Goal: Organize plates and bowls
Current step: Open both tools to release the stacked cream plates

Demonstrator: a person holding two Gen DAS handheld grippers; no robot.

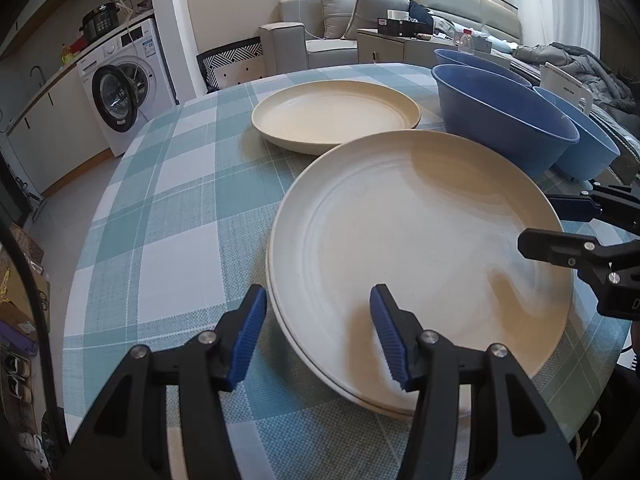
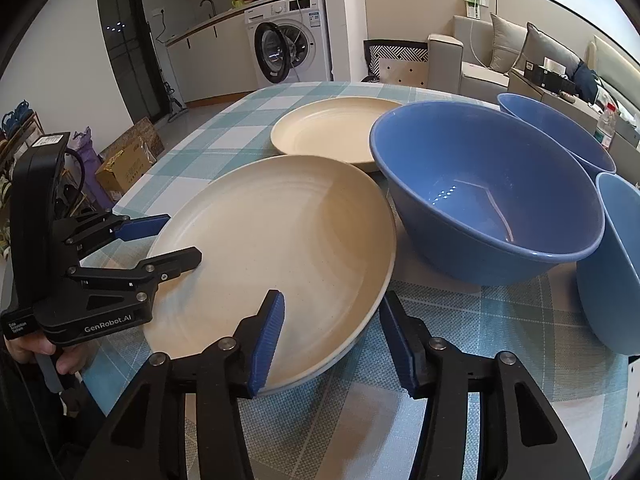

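1. A washing machine point(image 1: 122, 80) stands at the far left of the room, beyond the table, with a black cooker point(image 1: 100, 20) on the counter above it.
2. The table point(image 1: 160, 208) is covered with a checked cloth in teal and white.
3. The left gripper point(image 1: 318, 334) sits at the near left rim of the near plate point(image 1: 420, 248). Its jaws stand apart, one blue pad outside the rim over the cloth, the other above the plate's inner surface; neither pad presses on the plate.
4. The near plate is cream and lies flat. A second rim shows just under its near edge, so it rests on another plate of the same kind.
5. The far plate point(image 1: 336, 114), also cream, lies behind it near the middle of the table; whether the two rims touch cannot be told.
6. The right gripper point(image 2: 332, 340) straddles the near right rim of the near plate. Its jaws are apart too, the left pad over the plate and the right pad outside it over the cloth, with no grip on the rim.
7. A large blue bowl point(image 2: 488, 204) stands upright just beside the near plate, to its right.
8. A second blue bowl point(image 2: 560, 132) stands behind it.
9. A lighter blue bowl point(image 2: 612, 264) stands at the far right, close to the large one.
10. A sofa point(image 1: 320, 36) with grey cushions stands beyond the table.
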